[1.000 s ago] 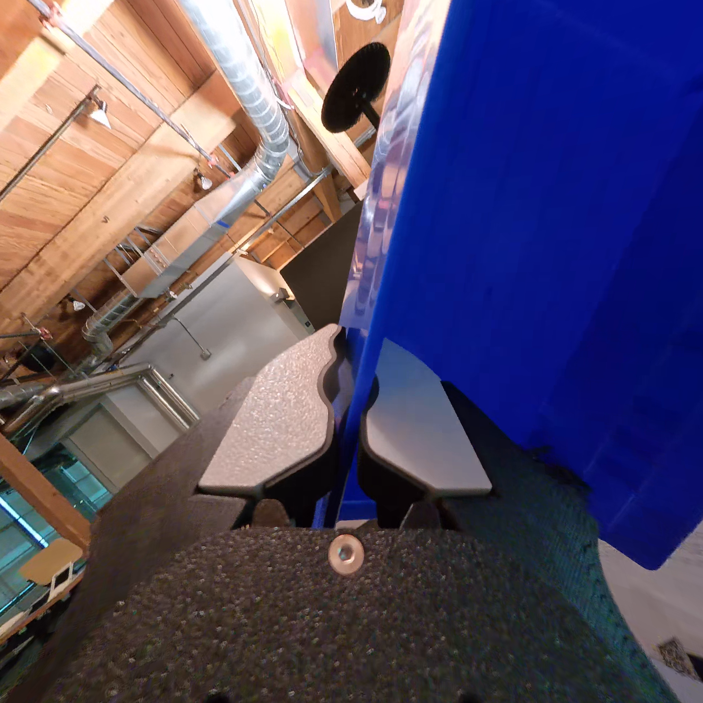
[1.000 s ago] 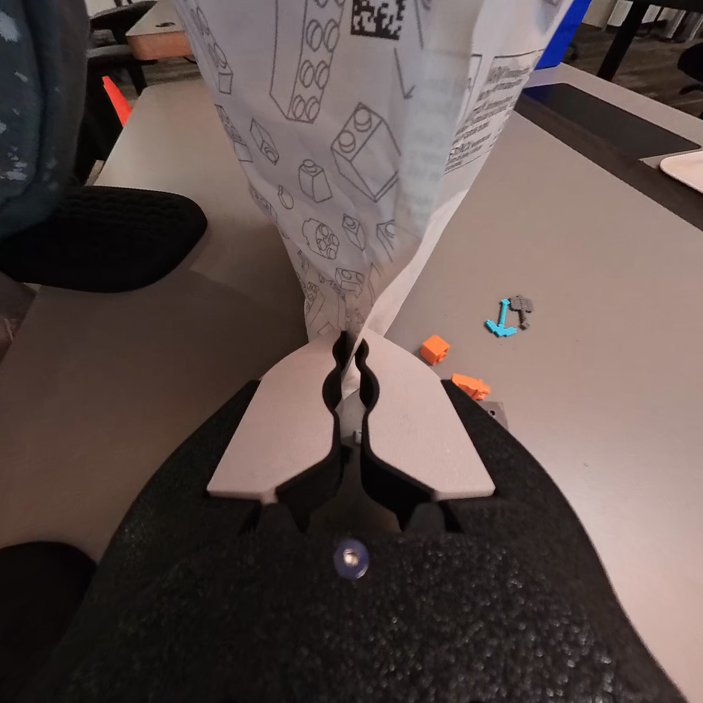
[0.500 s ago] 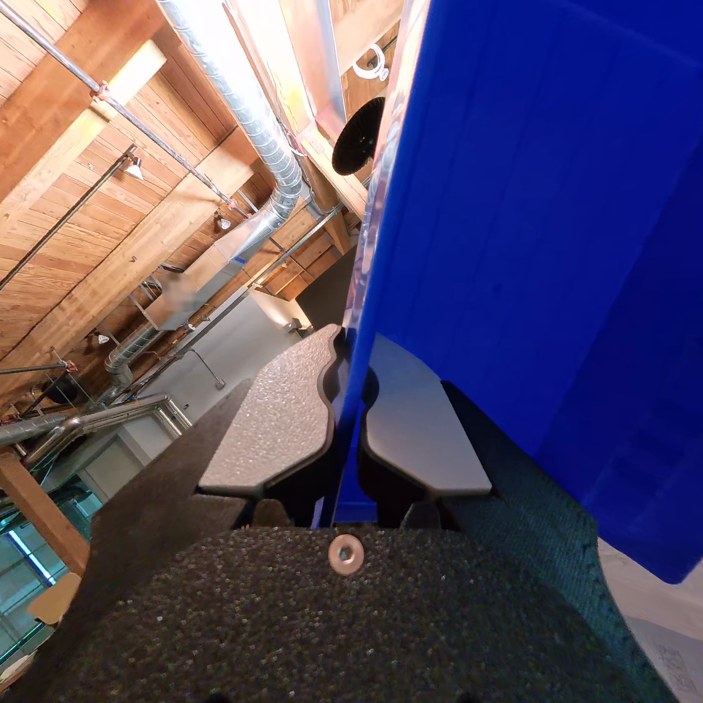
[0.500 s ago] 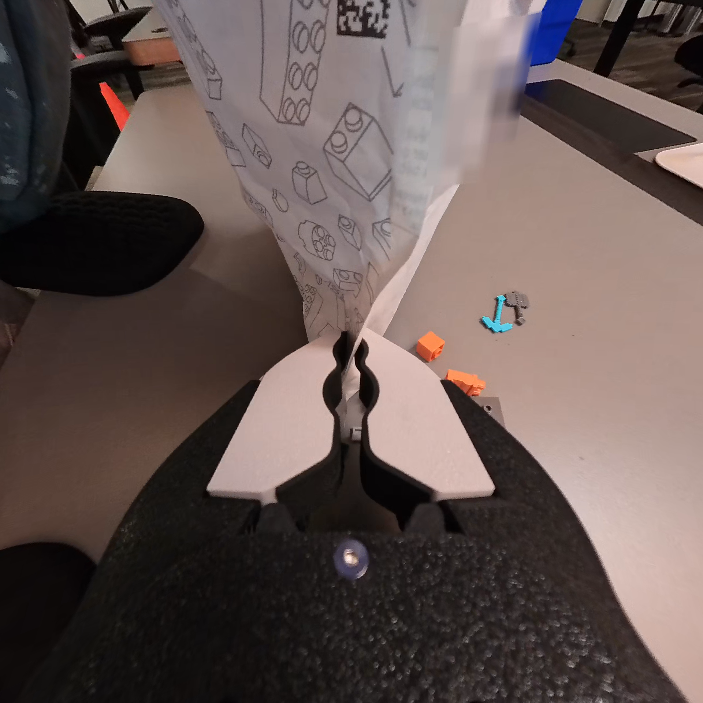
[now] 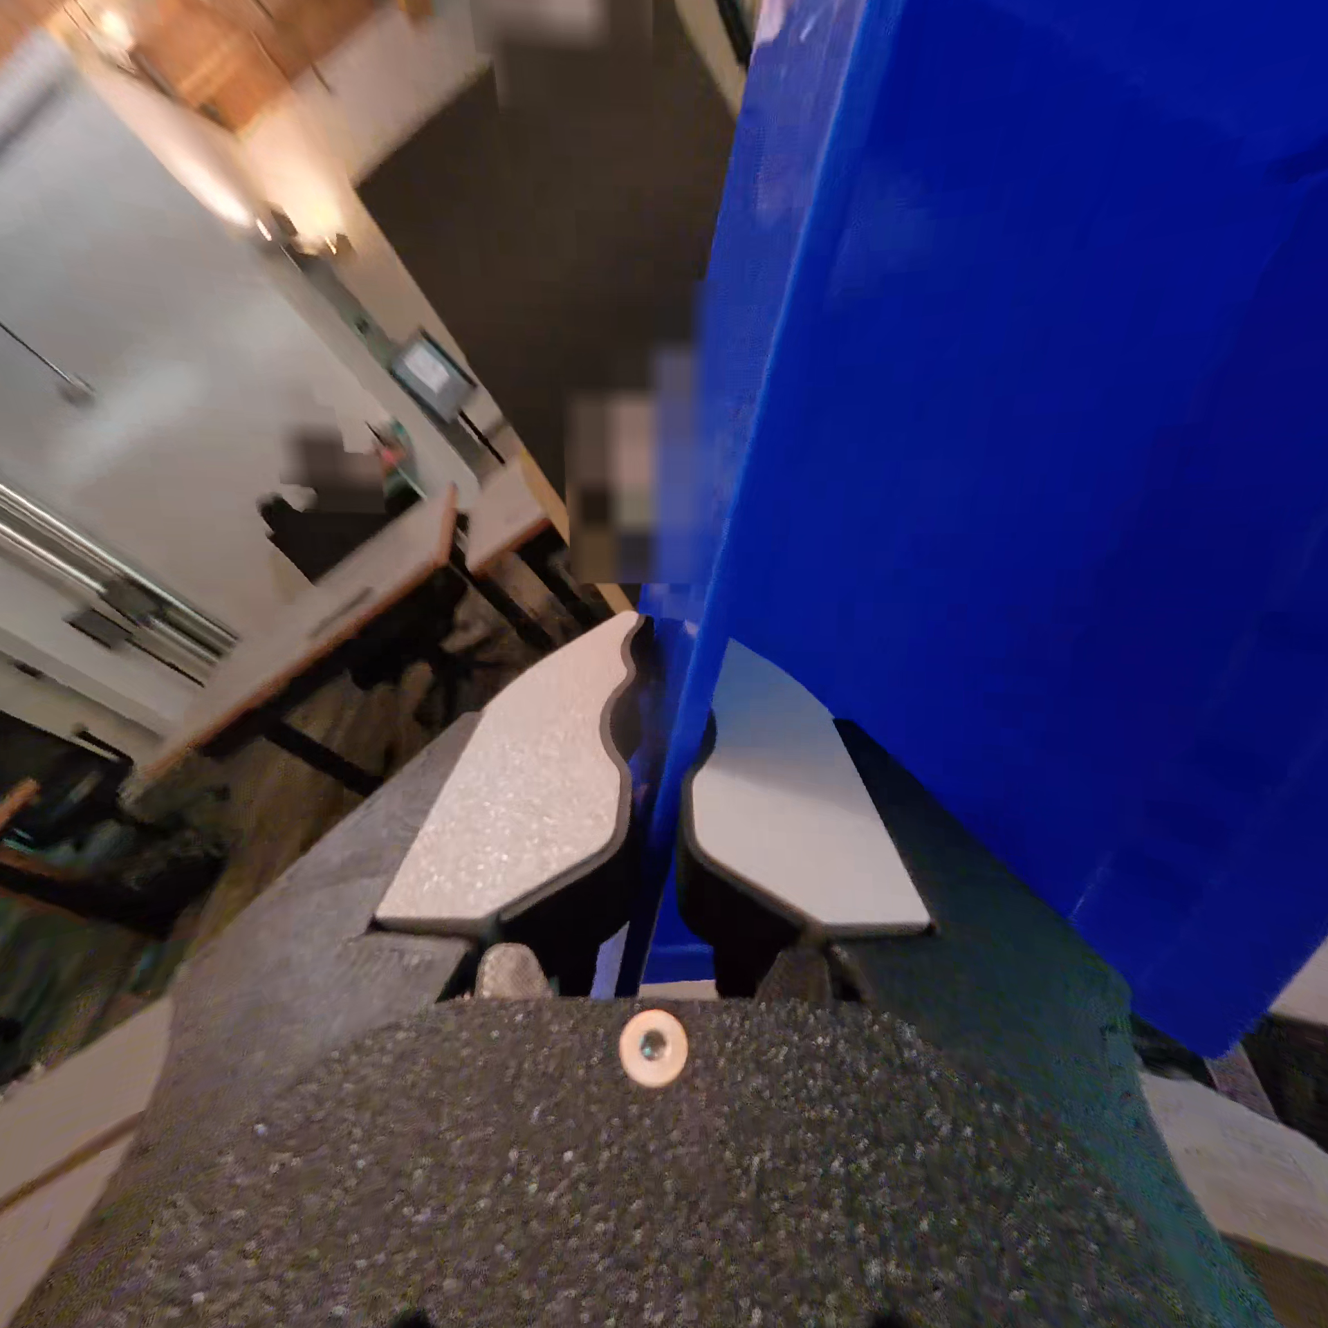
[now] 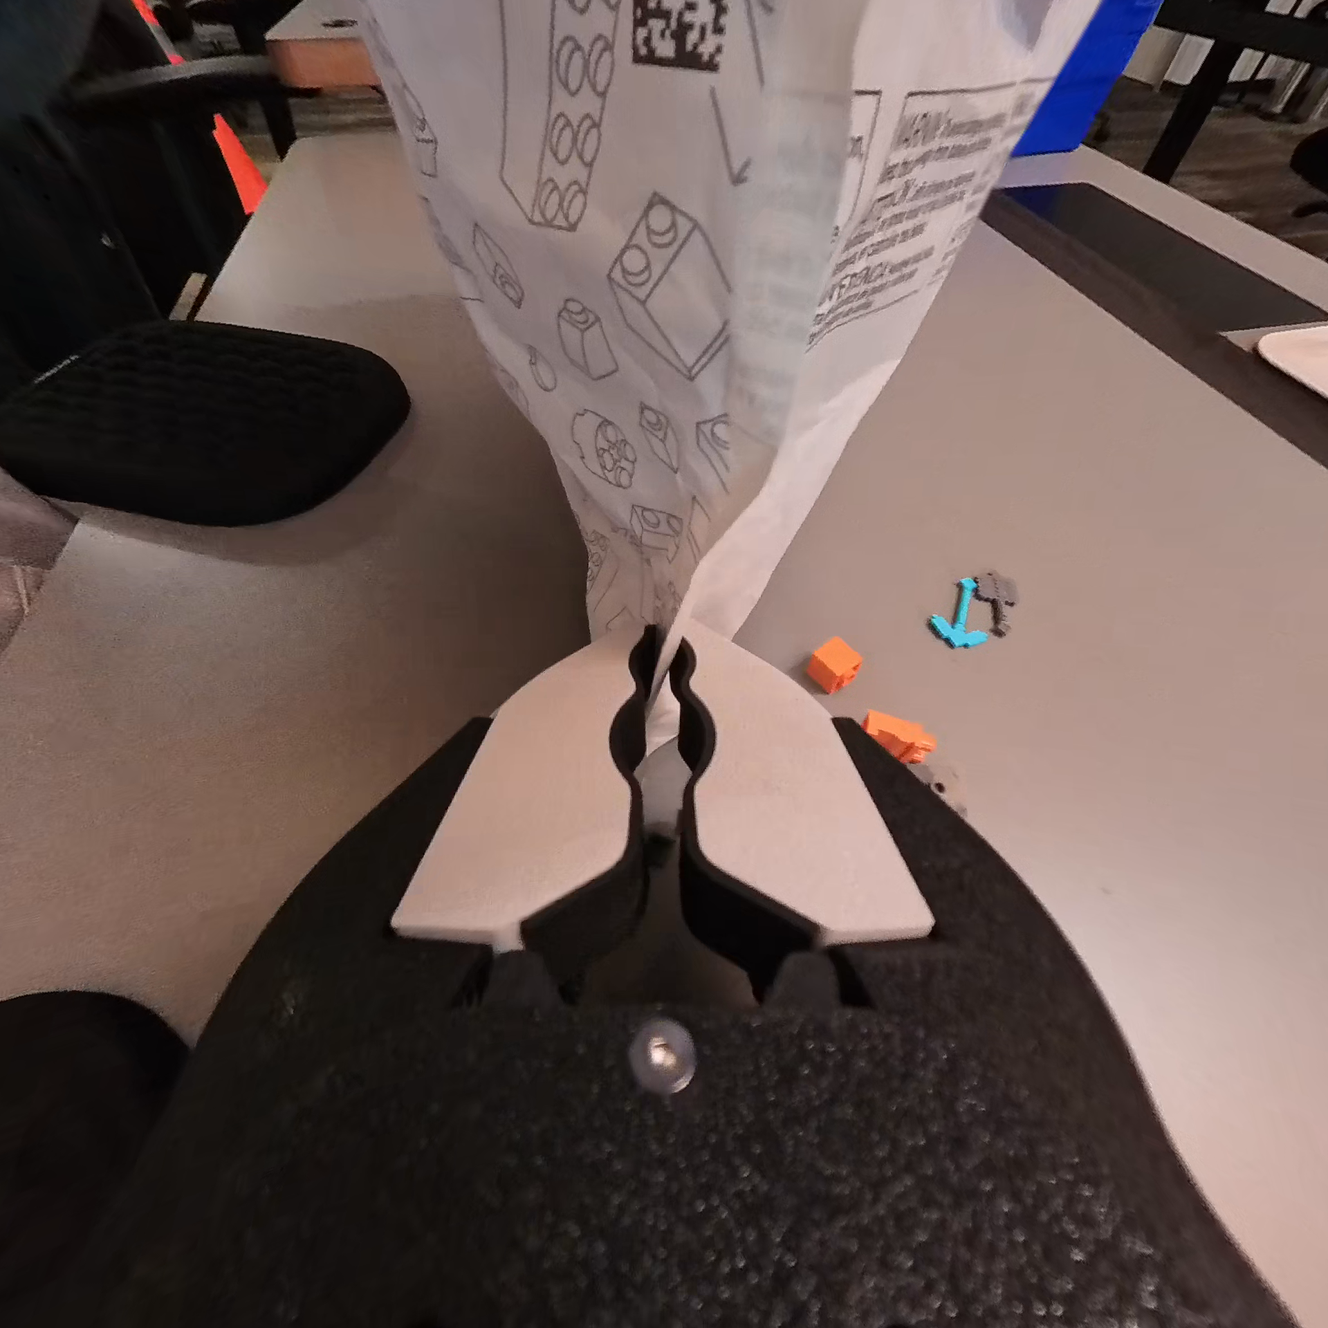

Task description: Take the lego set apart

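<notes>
My left gripper [image 5: 665,650] is shut on the thin edge of a blue box [image 5: 1006,467], which fills the right half of the left wrist view and stands tilted in the air. My right gripper [image 6: 665,639] is shut on the bottom corner of a white paper bag [image 6: 683,251] printed with brick drawings, and holds it up over the grey table [image 6: 1042,503]. Loose pieces lie on the table right of my right gripper: an orange brick [image 6: 833,665], a second orange piece [image 6: 898,736], and a small light-blue and grey piece [image 6: 970,611].
A black padded chair arm [image 6: 194,417] lies at the table's left edge. A dark strip [image 6: 1150,244] and a white tray corner [image 6: 1293,359] sit at the far right. A blue box corner [image 6: 1078,79] shows behind the bag. The left wrist view shows desks [image 5: 323,632] far off. The tips of one gripper are about 40 cm away from the tips of the other.
My left gripper has tilted down with the blue box: the ceiling has left its view and desks and walls have come in, blurred. The right gripper and bag have barely moved.
</notes>
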Motion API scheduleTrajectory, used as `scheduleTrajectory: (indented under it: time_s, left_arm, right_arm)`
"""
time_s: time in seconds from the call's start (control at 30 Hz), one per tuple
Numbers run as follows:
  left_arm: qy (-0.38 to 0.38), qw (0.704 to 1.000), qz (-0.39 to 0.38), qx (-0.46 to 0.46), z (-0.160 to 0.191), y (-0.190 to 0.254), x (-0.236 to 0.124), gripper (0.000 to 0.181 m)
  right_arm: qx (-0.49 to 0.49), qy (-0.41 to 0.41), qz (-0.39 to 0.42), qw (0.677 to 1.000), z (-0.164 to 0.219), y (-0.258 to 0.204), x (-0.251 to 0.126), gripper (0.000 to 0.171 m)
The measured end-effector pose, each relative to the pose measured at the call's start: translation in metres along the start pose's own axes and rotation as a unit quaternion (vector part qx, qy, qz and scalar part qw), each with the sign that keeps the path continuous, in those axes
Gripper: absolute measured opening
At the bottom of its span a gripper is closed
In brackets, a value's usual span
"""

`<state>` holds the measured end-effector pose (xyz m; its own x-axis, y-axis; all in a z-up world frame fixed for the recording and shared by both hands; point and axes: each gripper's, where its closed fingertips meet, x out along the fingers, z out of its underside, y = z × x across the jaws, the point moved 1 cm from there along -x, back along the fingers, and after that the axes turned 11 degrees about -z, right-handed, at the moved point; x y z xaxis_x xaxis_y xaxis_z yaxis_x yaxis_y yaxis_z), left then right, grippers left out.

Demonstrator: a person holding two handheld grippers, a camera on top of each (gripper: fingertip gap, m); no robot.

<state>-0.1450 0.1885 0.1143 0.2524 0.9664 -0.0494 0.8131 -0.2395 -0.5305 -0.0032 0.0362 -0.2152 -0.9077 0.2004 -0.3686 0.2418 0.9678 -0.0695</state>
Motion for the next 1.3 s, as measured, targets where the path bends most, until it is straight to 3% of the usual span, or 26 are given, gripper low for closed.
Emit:
scheduleTrajectory:
  time_s: [0.17, 0.37, 0.6, 0.8, 1.07, 1.3]
  left_arm:
    - [-0.141, 0.985, 0.061, -0.076, 0.038, -0.047, 0.040, 0.007]
    - [-0.305, 0.929, 0.079, -0.196, 0.132, -0.115, 0.055, 0.007]
    - [-0.462, 0.842, 0.051, -0.275, 0.298, -0.165, 0.013, 0.007]
    - [-0.516, 0.780, 0.036, -0.352, 0.419, -0.177, -0.043, 0.007]
    - [-0.590, 0.724, -0.009, -0.358, 0.491, -0.193, -0.092, 0.008]
    - [-0.622, 0.676, -0.020, -0.395, 0.519, -0.186, -0.113, 0.006]
  right_arm:
    - [-0.001, 0.000, -0.003, 1.000, 0.000, -0.001, 0.000, 0.003]
    - [-0.011, 0.001, -0.019, 1.000, 0.001, -0.008, -0.002, 0.002]
    - [-0.011, 0.004, -0.042, 0.999, 0.002, -0.014, -0.007, 0.001]
    - [-0.001, 0.006, -0.047, 0.999, 0.003, -0.015, -0.009, 0.001]
    - [0.016, 0.011, -0.053, 0.998, 0.002, -0.014, -0.009, 0.001]
    - [0.020, 0.011, -0.056, 0.998, 0.003, -0.015, -0.010, 0.001]
